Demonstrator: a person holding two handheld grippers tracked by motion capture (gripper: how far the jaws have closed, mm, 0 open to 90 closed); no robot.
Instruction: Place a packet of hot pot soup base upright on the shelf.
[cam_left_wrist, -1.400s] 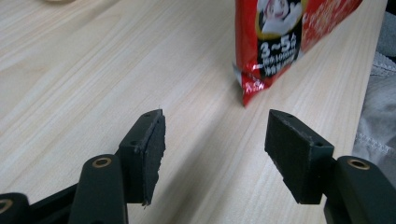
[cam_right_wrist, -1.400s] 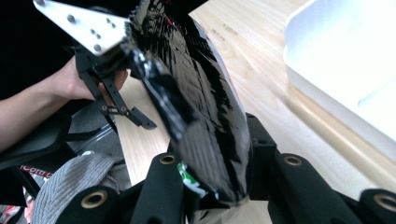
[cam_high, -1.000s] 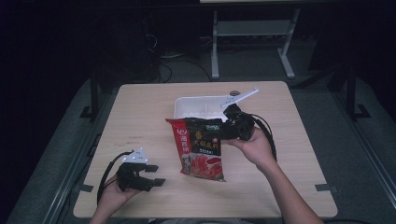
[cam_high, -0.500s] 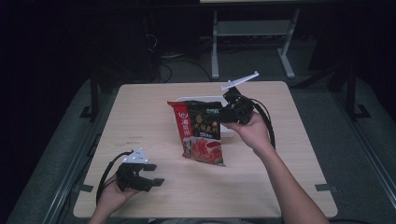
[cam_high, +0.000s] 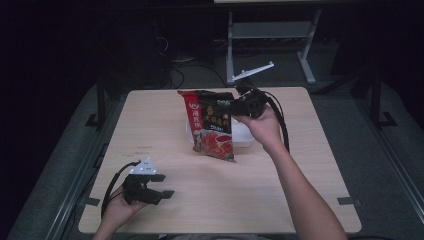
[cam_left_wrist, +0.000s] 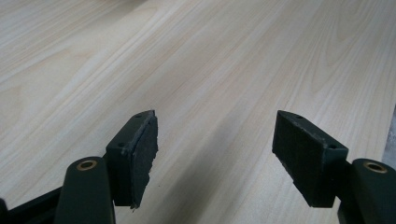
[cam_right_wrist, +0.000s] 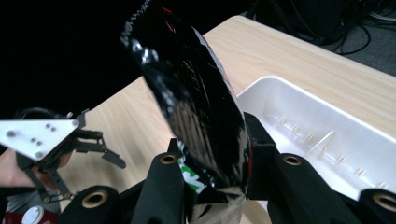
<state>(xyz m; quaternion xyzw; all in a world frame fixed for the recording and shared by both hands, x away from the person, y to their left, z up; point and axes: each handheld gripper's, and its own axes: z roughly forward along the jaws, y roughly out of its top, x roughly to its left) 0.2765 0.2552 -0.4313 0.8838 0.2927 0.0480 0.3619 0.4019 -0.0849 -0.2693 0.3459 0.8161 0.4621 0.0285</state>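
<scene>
One bag (cam_high: 212, 125) hangs in the air over the middle of the table (cam_high: 280, 195), pinched at its top edge by the right hand-held gripper (cam_high: 239, 106), whose jaws are pressed onto the foil from both sides. In the right gripper view the bag (cam_right_wrist: 196, 107) rises dark and glossy between those jaws, tilted toward eleven o'clock. Its red lower end dangles toward six o'clock in the high view, in front of a white tray (cam_high: 245, 135) that stands on the table just behind it; the tray (cam_right_wrist: 317, 140) looks empty as far as its inside can be seen.

The left hand-held gripper (cam_high: 162, 186) rests low near the table's seven o'clock corner, well apart from the bag, with its jaws spread wide and nothing between them; the left gripper view has bare wood (cam_left_wrist: 196, 70) ahead of the two pads (cam_left_wrist: 140, 158).

The step in hand appears to be carrying the lifted bag, either away from the tray or over to it; which of the two I cannot tell from this moment. The next move calls for keeping a firm pinch on the slippery top seam while the bag swings, then lowering it until the bottom is supported before the jaws part. The left hand-held gripper is free to steady the lower end if it sways.
</scene>
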